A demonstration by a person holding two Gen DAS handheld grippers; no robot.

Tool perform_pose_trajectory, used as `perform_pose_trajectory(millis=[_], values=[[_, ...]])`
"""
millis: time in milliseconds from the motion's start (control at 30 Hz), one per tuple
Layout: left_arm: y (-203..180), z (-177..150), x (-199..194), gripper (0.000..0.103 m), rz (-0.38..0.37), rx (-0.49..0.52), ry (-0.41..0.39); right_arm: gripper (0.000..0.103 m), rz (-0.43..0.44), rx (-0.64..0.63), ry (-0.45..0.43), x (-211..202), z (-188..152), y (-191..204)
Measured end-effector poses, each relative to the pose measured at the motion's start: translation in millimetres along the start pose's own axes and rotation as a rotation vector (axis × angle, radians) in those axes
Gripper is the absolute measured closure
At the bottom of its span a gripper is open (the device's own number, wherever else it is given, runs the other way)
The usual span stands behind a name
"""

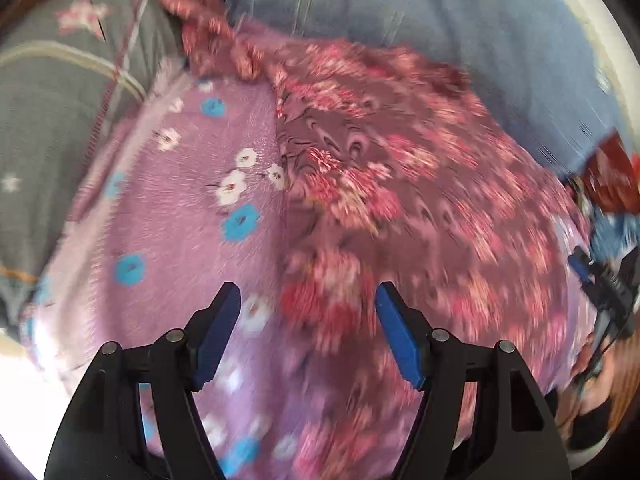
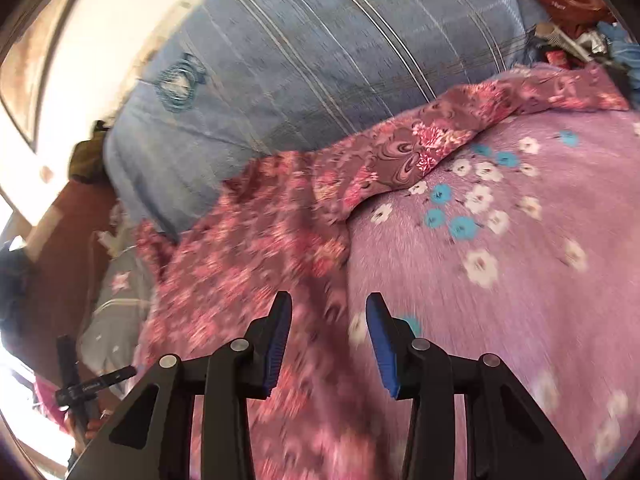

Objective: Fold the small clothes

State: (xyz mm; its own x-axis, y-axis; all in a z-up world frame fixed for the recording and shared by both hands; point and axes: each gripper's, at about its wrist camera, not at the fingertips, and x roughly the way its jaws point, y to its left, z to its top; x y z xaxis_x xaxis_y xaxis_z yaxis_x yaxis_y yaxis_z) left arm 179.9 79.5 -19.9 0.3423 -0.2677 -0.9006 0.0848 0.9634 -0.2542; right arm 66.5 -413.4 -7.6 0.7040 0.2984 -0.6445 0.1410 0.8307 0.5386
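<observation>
Both tongs, left (image 1: pixel 308 296) and right (image 2: pixel 328 306), are hanging open, holding nothing. The flowery red cloth (image 1: pixel 400 184) is lying across the middle on the purple blanket (image 1: pixel 180 208). Grab two corners evenly, then fold flat.

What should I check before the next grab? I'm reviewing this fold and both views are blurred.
1. Left gripper empty, jaws apart: ok.
2. Right gripper empty, jaws apart: ok.
3. Garment flat on the blanket: not ok, its far end is bunched.
4. Garment edge within reach of both grippers: ok, it lies just below them.
5. Fold already made: cannot tell.
6. Picture sharp enough to aim: not ok.
</observation>
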Motion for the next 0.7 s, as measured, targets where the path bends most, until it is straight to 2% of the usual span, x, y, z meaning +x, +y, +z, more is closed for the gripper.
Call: perform_pose_trajectory(millis=[133, 167, 200, 233, 267, 300, 333, 400, 467, 533, 567, 600, 667, 700], values=[[-10, 6, 17, 0.034, 0.035, -0.002, 0.008, 0.064, -0.039, 0.01, 0.036, 65, 14, -4], [-14, 7, 17, 0.034, 0.034, 0.012, 0.005, 0.065, -0.032, -0.008, 0.016, 72, 16, -1], [-16, 7, 16, 0.034, 0.031, 0.018, 0.004, 0.077, -0.026, -0.032, 0.007, 76, 18, 3], [-17, 7, 11, 0.034, 0.018, 0.023, -0.002, 0.098, -0.028, -0.058, 0.037, 84, 18, 7], [-20, 8, 7, 0.034, 0.006, 0.03, -0.014, 0.099, -0.031, -0.07, 0.053, 87, 21, 10], [-22, 9, 3, 0.034, 0.005, 0.038, -0.03, 0.1, -0.037, -0.086, 0.036, 84, 25, 14], [-22, 10, 0, 0.034, 0.016, 0.047, -0.049, 0.1, -0.047, -0.101, -0.017, 74, 31, 16], [-27, 15, 3, 0.034, 0.085, 0.072, -0.08, 0.1, -0.093, -0.063, -0.091, 59, 41, 4], [-31, 16, 23, 0.034, 0.165, 0.095, -0.055, 0.1, -0.125, 0.006, -0.046, 68, 47, -19], [-29, 13, 39, 0.033, 0.202, 0.114, -0.018, 0.099, -0.141, 0.0, 0.0, 78, 40, -27], [-31, 11, 38, 0.03, 0.214, 0.124, -0.048, 0.099, -0.133, -0.002, -0.014, 74, 39, -25], [-31, 10, 36, 0.03, 0.215, 0.132, -0.053, 0.092, -0.104, 0.032, -0.019, 67, 38, -27], [-30, 11, 31, 0.031, 0.164, 0.132, -0.03, 0.092, -0.073, 0.089, -0.042, 50, 41, -39], [-30, 12, 28, 0.031, 0.139, 0.125, -0.03, 0.091, -0.066, 0.13, -0.09, 31, 45, -52]])
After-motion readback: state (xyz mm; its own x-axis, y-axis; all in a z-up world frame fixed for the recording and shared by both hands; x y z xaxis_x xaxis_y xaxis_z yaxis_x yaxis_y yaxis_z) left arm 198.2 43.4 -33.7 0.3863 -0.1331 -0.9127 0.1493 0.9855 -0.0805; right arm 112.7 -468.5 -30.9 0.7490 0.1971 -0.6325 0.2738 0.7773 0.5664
